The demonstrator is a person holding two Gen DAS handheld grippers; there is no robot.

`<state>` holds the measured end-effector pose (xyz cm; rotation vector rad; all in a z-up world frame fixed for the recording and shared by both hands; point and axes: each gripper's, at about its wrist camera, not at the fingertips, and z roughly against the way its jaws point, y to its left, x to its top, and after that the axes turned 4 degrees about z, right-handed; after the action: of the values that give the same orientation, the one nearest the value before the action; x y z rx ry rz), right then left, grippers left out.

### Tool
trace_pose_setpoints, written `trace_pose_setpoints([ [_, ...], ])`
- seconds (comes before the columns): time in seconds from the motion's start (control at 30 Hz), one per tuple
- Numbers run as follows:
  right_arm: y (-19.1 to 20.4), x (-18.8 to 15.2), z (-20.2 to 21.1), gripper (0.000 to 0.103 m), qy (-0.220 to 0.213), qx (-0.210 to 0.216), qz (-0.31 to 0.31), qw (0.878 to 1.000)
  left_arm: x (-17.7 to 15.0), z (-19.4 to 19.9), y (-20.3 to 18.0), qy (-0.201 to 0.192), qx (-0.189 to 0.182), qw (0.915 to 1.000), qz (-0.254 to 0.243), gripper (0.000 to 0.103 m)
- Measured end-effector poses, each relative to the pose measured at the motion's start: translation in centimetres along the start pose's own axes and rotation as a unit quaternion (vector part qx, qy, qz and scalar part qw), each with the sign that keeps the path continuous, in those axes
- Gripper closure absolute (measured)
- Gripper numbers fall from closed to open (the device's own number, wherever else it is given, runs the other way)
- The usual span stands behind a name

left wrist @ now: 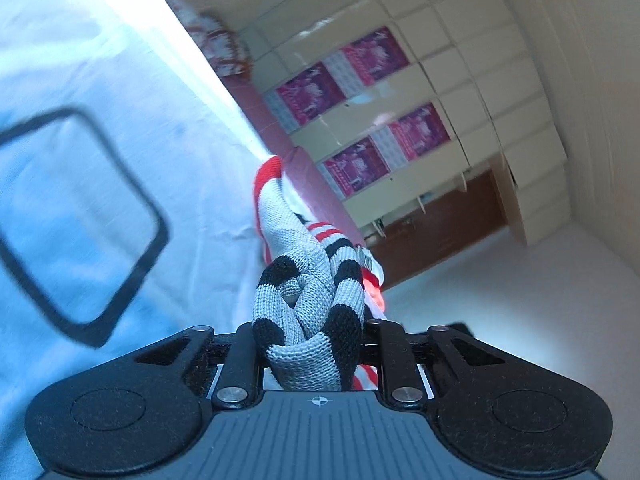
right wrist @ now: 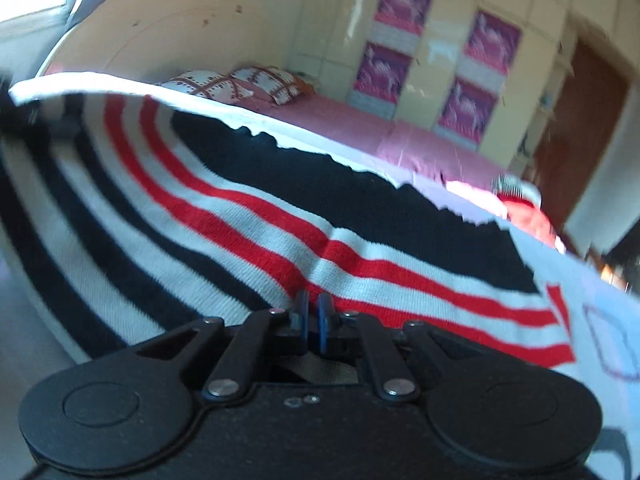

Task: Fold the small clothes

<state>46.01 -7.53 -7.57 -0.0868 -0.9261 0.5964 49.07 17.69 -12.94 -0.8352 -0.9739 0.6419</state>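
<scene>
Left wrist view: the left gripper [left wrist: 308, 344] is clamped on a bunched wad of a knitted striped garment [left wrist: 308, 280], grey-white with black and red bands. The fabric fills the gap between the jaws and trails forward over a white sheet [left wrist: 100, 208] that bears a black rounded-square outline [left wrist: 80, 224].

Right wrist view: the right gripper [right wrist: 314, 316] has its blue pads [right wrist: 325, 320] nearly together, pinching a thin edge of the same garment [right wrist: 280, 216], which spreads wide and partly lifted in front of it.

Risks, as judged:
- The left hold is on a crumpled wad, not a clean edge. A fold made from it would likely come out lumpy or skewed.
- The right pinch takes very little fabric. A pull from the other side could slip it free and drop that side.
- Both views are blurred, which suggests fast handling. The knit could stretch or drag the sheet.

Count:
- Garments: one.
- Grippers: two, both holding it.
- Pillows [right wrist: 240, 84] on the pink bed [right wrist: 360, 124]: two.
- Purple posters [right wrist: 404, 4] on the cabinets: four.
</scene>
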Motion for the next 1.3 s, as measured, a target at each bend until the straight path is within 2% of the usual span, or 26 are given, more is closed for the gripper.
trace_pose_setpoints([
  [0.07, 0.0, -0.5, 0.0, 0.095, -0.017, -0.001, 0.013, 1.000, 0.4, 0.2, -2.8, 0.001, -0.002, 0.9991, -0.042, 0.084],
  [0.1, -0.5, -0.7, 0.0, 0.095, -0.023, 0.007, 0.000, 1.000, 0.3, 0.1, -4.5, 0.003, -0.003, 0.9978, -0.067, 0.084],
  [0.2, -3.1, -1.0, -0.3, 0.095, -0.027, 0.055, -0.071, 0.996, -0.5, -0.8, -9.8, 0.015, -0.007, 0.9912, -0.131, 0.084],
  [0.27, -6.1, -1.1, -0.1, 0.096, -0.023, 0.111, -0.149, 0.982, -1.8, -2.0, -13.3, 0.031, -0.007, 0.9850, -0.170, 0.084],
  [0.3, -8.5, -1.8, 0.3, 0.093, -0.028, 0.144, -0.215, 0.966, -2.9, -2.6, -15.0, 0.040, -0.008, 0.9807, -0.191, 0.084],
  [0.33, -11.0, -3.2, 1.1, 0.088, -0.043, 0.155, -0.283, 0.946, -3.9, -3.4, -16.6, 0.050, -0.008, 0.9765, -0.209, 0.084],
  [0.37, -13.1, -4.8, 1.9, 0.078, -0.050, 0.143, -0.338, 0.929, -5.2, -4.3, -17.9, 0.062, -0.009, 0.9721, -0.226, 0.083],
  [0.4, -15.5, -6.9, 2.8, 0.080, -0.052, 0.131, -0.393, 0.909, -6.7, -5.5, -19.0, 0.076, -0.014, 0.9673, -0.242, 0.083],
  [0.47, -19.8, -10.8, 4.4, 0.077, -0.056, 0.124, -0.469, 0.873, -9.9, -8.2, -20.5, 0.110, -0.019, 0.9593, -0.259, 0.083],
  [0.5, -21.6, -12.5, 5.2, 0.080, -0.059, 0.118, -0.494, 0.860, -11.7, -9.8, -20.8, 0.131, -0.021, 0.9561, -0.261, 0.083],
  [0.53, -23.2, -13.8, 5.8, 0.079, -0.063, 0.122, -0.516, 0.845, -13.8, -11.5, -21.1, 0.164, -0.024, 0.9513, -0.260, 0.083],
  [0.6, -25.8, -15.8, 7.0, 0.049, -0.062, 0.120, -0.552, 0.823, -17.8, -14.5, -21.2, 0.231, -0.007, 0.9340, -0.273, 0.082],
  [0.63, -27.0, -16.5, 7.6, 0.042, -0.067, 0.119, -0.566, 0.813, -19.1, -14.1, -22.1, 0.211, 0.005, 0.9260, -0.313, 0.079],
  [0.67, -28.1, -17.1, 8.2, 0.037, -0.081, 0.125, -0.580, 0.801, -19.6, -13.1, -23.1, 0.198, -0.004, 0.9195, -0.340, 0.054],
  [0.7, -29.0, -17.7, 8.8, 0.035, -0.093, 0.134, -0.593, 0.789, -19.2, -11.9, -23.8, 0.203, -0.033, 0.9199, -0.334, 0.026],
  [0.73, -29.8, -18.0, 9.1, 0.034, -0.099, 0.142, -0.601, 0.780, -18.4, -10.4, -24.1, 0.198, -0.059, 0.9243, -0.321, 0.023],
  [0.77, -30.6, -18.4, 9.3, 0.034, -0.104, 0.157, -0.610, 0.770, -17.5, -8.7, -24.5, 0.187, -0.070, 0.9272, -0.317, 0.023],
  [0.83, -31.3, -18.4, 9.2, 0.034, -0.105, 0.197, -0.614, 0.757, -15.2, -5.3, -25.0, 0.153, -0.066, 0.9308, -0.326, 0.023],
  [0.9, -30.8, -18.0, 9.2, 0.034, -0.091, 0.233, -0.602, 0.759, -12.3, -2.5, -23.7, 0.110, -0.050, 0.9434, -0.309, 0.023],
  [0.97, -30.0, -17.4, 8.6, 0.031, -0.061, 0.250, -0.596, 0.761, -9.1, -1.3, -21.0, 0.073, -0.005, 0.9573, -0.280, 0.023],
  [1.03, -28.8, -17.0, 8.1, 0.031, -0.038, 0.262, -0.599, 0.756, -6.7, -1.2, -18.2, 0.077, 0.044, 0.9645, -0.249, 0.023],
  [1.1, -27.9, -16.8, 7.5, 0.030, -0.021, 0.279, -0.607, 0.744, -6.2, -1.5, -15.8, 0.097, 0.057, 0.9678, -0.225, 0.023],
  [1.13, -27.7, -16.6, 7.0, 0.030, -0.011, 0.281, -0.608, 0.743, -6.4, -2.0, -15.0, 0.104, 0.065, 0.9680, -0.219, 0.023],
  [1.23, -27.0, -15.6, 5.9, 0.030, 0.003, 0.286, -0.597, 0.750, -7.7, -3.7, -13.1, 0.126, 0.085, 0.9660, -0.209, 0.023],
  [1.3, -26.6, -14.5, 5.1, 0.033, 0.005, 0.274, -0.585, 0.763, -8.3, -4.0, -12.2, 0.128, 0.076, 0.9704, -0.190, 0.023],
])
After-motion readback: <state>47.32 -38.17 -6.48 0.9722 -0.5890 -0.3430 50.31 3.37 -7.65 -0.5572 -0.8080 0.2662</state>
